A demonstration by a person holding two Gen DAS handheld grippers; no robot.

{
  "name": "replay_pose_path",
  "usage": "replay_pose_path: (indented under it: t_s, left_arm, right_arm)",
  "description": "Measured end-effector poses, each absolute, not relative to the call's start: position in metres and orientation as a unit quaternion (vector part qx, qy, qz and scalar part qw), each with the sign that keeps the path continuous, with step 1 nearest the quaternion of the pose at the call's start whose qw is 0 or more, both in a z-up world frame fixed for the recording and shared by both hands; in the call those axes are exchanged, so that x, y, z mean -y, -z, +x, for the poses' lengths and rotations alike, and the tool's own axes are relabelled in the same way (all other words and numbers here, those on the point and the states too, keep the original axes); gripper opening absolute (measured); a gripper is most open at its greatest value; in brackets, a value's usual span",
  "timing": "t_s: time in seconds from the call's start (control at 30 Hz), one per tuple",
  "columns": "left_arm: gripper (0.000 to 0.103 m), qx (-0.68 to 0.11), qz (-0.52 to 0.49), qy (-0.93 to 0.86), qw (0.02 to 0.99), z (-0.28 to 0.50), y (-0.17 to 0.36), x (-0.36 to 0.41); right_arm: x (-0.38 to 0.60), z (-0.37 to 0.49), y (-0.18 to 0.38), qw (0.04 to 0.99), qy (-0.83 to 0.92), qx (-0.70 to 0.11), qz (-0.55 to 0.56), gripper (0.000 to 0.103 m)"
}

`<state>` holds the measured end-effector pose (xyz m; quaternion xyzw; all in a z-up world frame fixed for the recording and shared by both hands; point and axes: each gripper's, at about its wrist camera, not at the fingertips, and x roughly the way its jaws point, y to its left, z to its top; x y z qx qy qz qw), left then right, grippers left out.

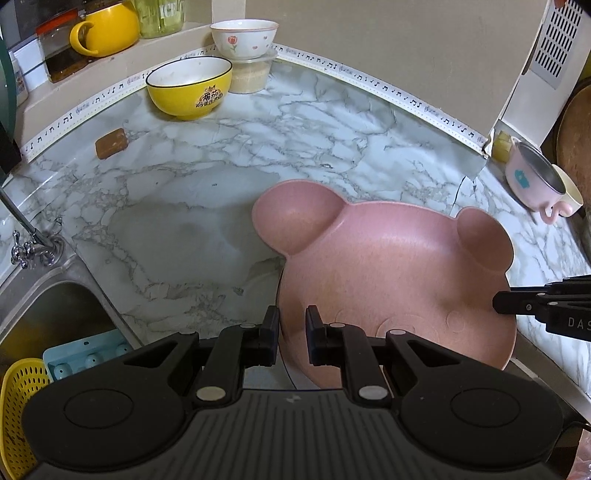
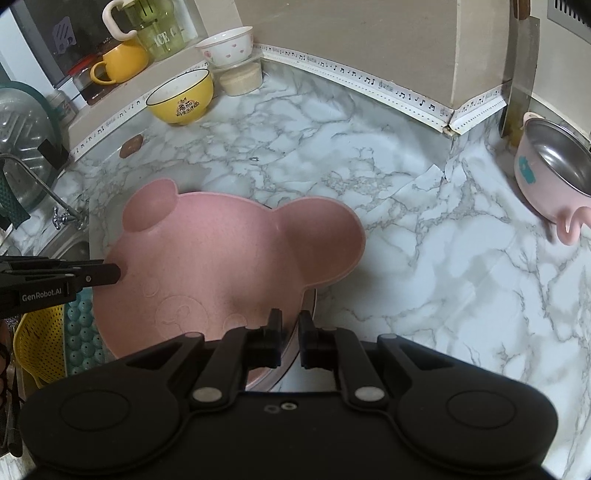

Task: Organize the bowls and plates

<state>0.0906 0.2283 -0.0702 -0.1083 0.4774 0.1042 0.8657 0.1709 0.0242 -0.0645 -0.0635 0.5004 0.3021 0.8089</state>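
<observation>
One pink plate (image 1: pixel 399 266), three bowls (two grippers grip its rim).

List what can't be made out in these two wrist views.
- What lies under the pink bear plate: right wrist shows only a sliver of a rim below it.
- Sink contents: cut off by the left gripper body in left wrist.
- Yellow bowl lettering: too small in both views.
- Right gripper contact with the plate rim: hidden between the fingers.

left gripper (image 2: pixel 110 275): "GenRobot.AI"; green jar (image 2: pixel 159 31): "ICE C"; right gripper (image 1: pixel 498 304): "DAS"
</observation>
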Motion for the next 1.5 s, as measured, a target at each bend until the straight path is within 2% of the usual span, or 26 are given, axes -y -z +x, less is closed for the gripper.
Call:
replay_pose_path:
  t_s: [0.47, 0.73, 1.03, 1.3, 1.5]
  left_arm:
    - [0.014, -0.473, -0.097, -0.109, 0.869, 0.095, 0.076, -0.230]
    - [0.014, -0.470, -0.078, -0.102, 0.873, 0.106, 0.079, -0.229]
    - [0.014, -0.476, -0.091, -0.086, 0.871, 0.103, 0.080, -0.239]
    - [0.015, -0.456, -0.079, -0.059, 0.885, 0.093, 0.060, -0.239]
    - [0.020, -0.433, -0.073, -0.028, 0.898, 0.092, 0.039, -0.226]
  right_arm:
    - [-0.034, 0.169, 0.066, 0.820, -0.291, -0.486, -0.080, 0.011]
    - [-0.038, 0.173, 0.064, 0.835, -0.280, -0.466, -0.085, 0.017]
    - [-0.034, 0.173, 0.063, 0.833, -0.268, -0.479, -0.071, 0.028]
    - [-0.033, 0.164, 0.045, 0.841, -0.264, -0.468, -0.066, 0.036]
    - [-0.029, 0.158, 0.024, 0.852, -0.265, -0.447, -0.068, 0.049]
